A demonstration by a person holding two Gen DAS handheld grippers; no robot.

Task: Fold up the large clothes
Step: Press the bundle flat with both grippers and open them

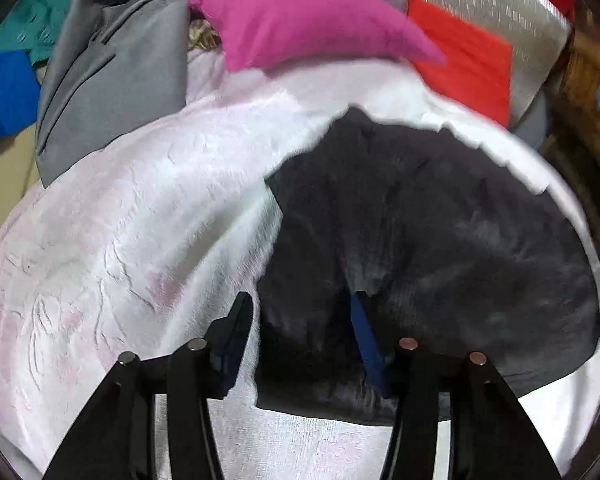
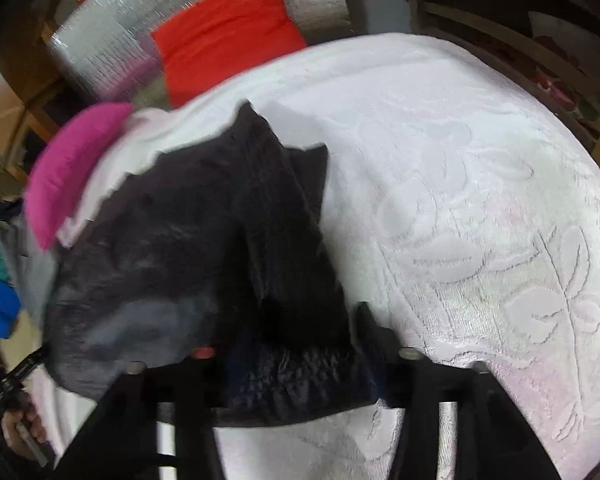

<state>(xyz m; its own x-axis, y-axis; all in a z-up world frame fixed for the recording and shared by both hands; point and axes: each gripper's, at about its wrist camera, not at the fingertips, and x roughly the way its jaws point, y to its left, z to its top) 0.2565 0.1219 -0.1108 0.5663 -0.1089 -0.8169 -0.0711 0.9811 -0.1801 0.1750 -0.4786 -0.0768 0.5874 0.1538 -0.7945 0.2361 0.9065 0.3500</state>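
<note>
Soft even indoor light, heavy motion blur, fisheye-warped dark edges.

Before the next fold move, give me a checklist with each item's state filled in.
1. Left claw around the dark garment: fingers spread, cloth edge between them, not clamped. Not ok.
2. Right claw gripping the garment: cloth bunches over the fingers and hides them. Cannot tell.
3. Garment lying on the white blanket: ok.
4. Garment flat: creased and bunched near the right claw. Not ok.
5. Pink cushion apart from the garment: ok.
6. Grey garment apart from the dark one: ok.
</note>
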